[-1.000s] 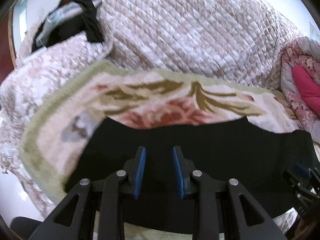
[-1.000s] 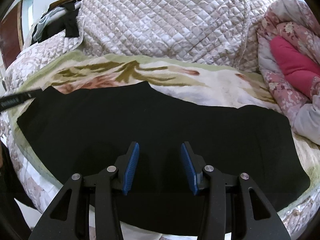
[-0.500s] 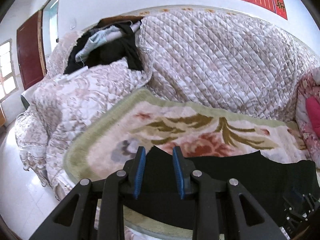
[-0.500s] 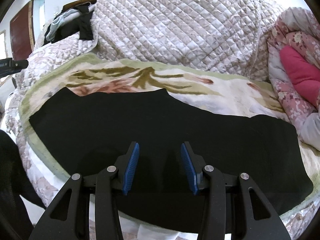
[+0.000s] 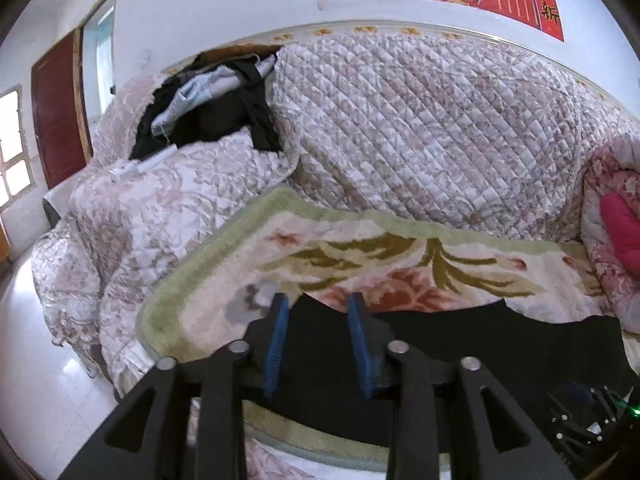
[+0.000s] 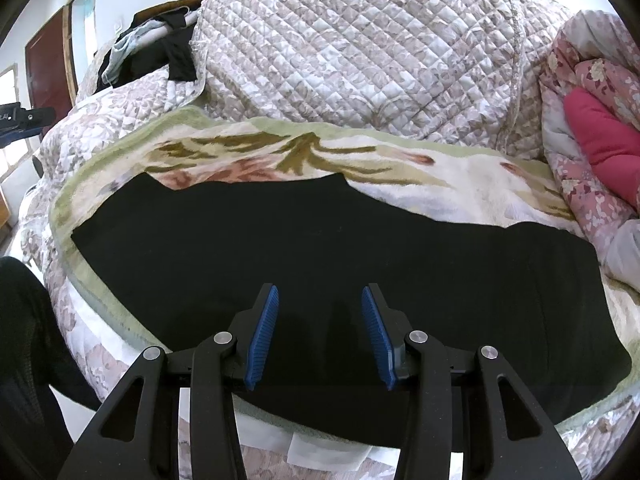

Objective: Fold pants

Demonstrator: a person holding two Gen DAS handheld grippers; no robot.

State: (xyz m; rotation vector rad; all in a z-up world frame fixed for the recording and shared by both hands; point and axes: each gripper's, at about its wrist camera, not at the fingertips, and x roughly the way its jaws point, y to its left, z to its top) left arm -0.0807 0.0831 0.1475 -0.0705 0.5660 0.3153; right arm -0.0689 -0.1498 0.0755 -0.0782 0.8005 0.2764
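Note:
Black pants (image 6: 304, 248) lie flat, spread left to right, on a floral blanket (image 6: 440, 184) on the sofa seat. In the left wrist view the pants (image 5: 480, 344) fill the lower right. My left gripper (image 5: 318, 320) is open and empty, above the left end of the pants. My right gripper (image 6: 320, 308) is open and empty, above the front middle of the pants. Neither touches the fabric.
A quilted sofa back (image 5: 420, 128) rises behind the blanket. A pile of dark and grey clothes (image 5: 208, 108) lies on the left corner. A pink floral quilt (image 6: 592, 128) sits at the right. The white floor (image 5: 44, 360) and a red door (image 5: 56, 112) are to the left.
My left gripper has pulled back and tilted up, so the wall and door have come into view. My right gripper has drawn back slightly. Both stayed open; the pants have not moved.

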